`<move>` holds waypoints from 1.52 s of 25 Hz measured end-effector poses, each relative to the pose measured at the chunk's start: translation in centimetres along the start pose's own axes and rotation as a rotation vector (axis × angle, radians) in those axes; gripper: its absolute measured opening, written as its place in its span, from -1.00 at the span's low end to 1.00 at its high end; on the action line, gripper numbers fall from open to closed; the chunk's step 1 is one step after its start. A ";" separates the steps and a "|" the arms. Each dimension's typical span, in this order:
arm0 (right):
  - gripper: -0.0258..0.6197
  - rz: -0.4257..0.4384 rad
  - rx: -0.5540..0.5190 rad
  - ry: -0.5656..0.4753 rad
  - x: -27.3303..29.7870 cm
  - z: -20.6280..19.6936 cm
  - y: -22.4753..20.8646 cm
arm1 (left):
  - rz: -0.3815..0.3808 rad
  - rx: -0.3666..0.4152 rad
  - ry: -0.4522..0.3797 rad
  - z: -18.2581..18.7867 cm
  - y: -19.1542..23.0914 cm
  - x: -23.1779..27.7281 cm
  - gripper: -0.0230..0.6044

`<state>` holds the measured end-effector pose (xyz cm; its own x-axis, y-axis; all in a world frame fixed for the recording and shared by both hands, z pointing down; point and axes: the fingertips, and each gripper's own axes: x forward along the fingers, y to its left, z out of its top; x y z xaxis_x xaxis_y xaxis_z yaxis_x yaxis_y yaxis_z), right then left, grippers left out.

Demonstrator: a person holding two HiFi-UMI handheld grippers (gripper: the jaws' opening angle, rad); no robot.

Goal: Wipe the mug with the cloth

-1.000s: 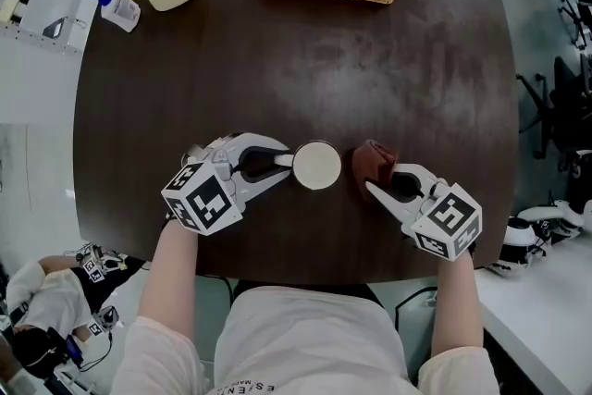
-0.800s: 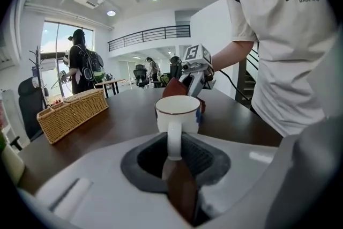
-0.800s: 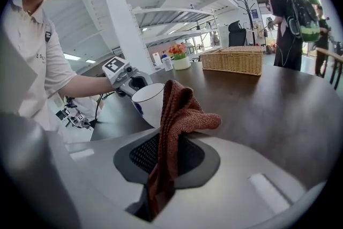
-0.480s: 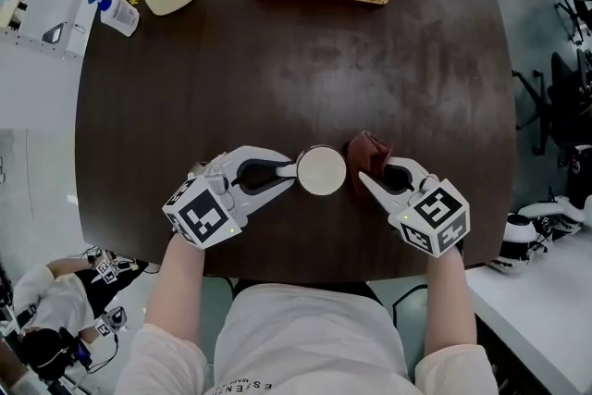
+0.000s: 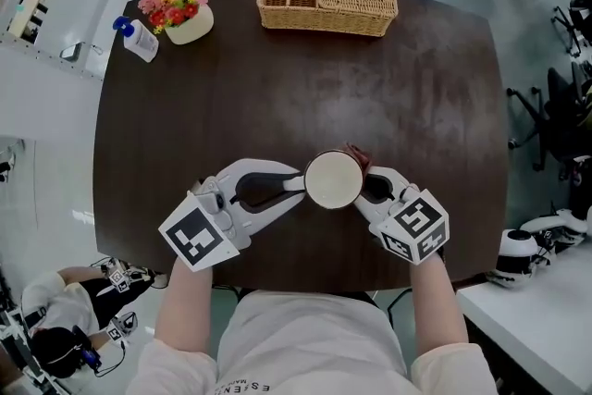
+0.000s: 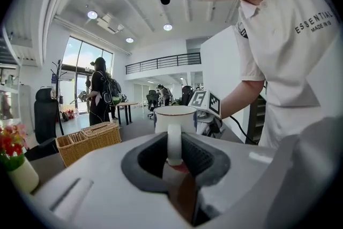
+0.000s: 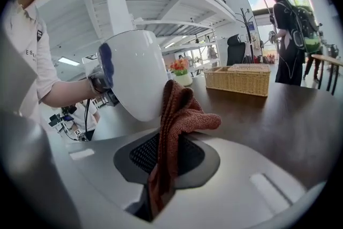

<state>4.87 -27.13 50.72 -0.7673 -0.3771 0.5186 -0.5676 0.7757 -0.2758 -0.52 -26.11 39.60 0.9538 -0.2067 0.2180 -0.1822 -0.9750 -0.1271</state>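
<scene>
A white mug (image 5: pixel 333 179) is held up above the dark table (image 5: pixel 277 79), its mouth facing the head camera. My left gripper (image 5: pixel 294 185) is shut on the mug's handle (image 6: pixel 174 139); the mug body (image 6: pixel 174 118) stands just past the jaws. My right gripper (image 5: pixel 366 187) is shut on a reddish-brown cloth (image 7: pixel 177 115), which touches the mug's right side (image 7: pixel 134 72). In the head view only a bit of the cloth (image 5: pixel 358 154) shows beside the mug's rim.
A wicker basket (image 5: pixel 326 2) stands at the table's far edge. A flower pot (image 5: pixel 178 7) and a small spray bottle (image 5: pixel 137 38) sit at the far left corner. People stand in the room beyond the table (image 7: pixel 289 35).
The mug has been lifted off the table, toward the camera and to the right. The right gripper has brought the cloth leftward against the mug's side.
</scene>
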 end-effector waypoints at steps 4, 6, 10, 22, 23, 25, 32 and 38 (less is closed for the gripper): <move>-0.67 -0.006 -0.041 -0.100 0.5 2.5 0.7 | 0.001 0.016 -0.017 0.8 0.6 -0.2 -0.69; -0.67 -0.006 -0.005 -0.149 0.5 3.1 0.5 | 0.002 0.019 -0.018 1.0 0.9 -0.4 -0.69; -0.67 0.028 0.081 -0.217 1.1 3.6 0.7 | 0.007 0.003 -0.036 1.3 1.0 -0.1 -0.69; -0.67 0.147 0.027 -0.147 2.1 3.0 3.6 | 0.036 -0.035 -0.033 0.4 1.8 0.2 -0.68; -0.67 0.154 0.018 -0.132 1.9 2.7 3.7 | 0.039 -0.038 -0.033 0.3 1.8 0.2 -0.68; -0.67 0.162 -0.001 -0.104 1.3 2.0 3.7 | 0.043 -0.034 -0.031 0.2 1.7 0.3 -0.68; -0.67 0.114 0.014 -0.091 -1.4 0.1 2.1 | 0.041 -0.021 -0.025 -0.6 1.2 -0.2 -0.69; -0.67 -0.093 0.042 -0.135 -4.2 0.6 -2.3 | 0.097 -0.181 -0.005 -4.0 -0.2 0.5 -0.69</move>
<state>9.26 -27.66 48.67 -0.7426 -0.5129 0.4306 -0.6476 0.7138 -0.2667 -0.97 -26.37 43.57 0.9307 -0.3006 0.2085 -0.3130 -0.9493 0.0286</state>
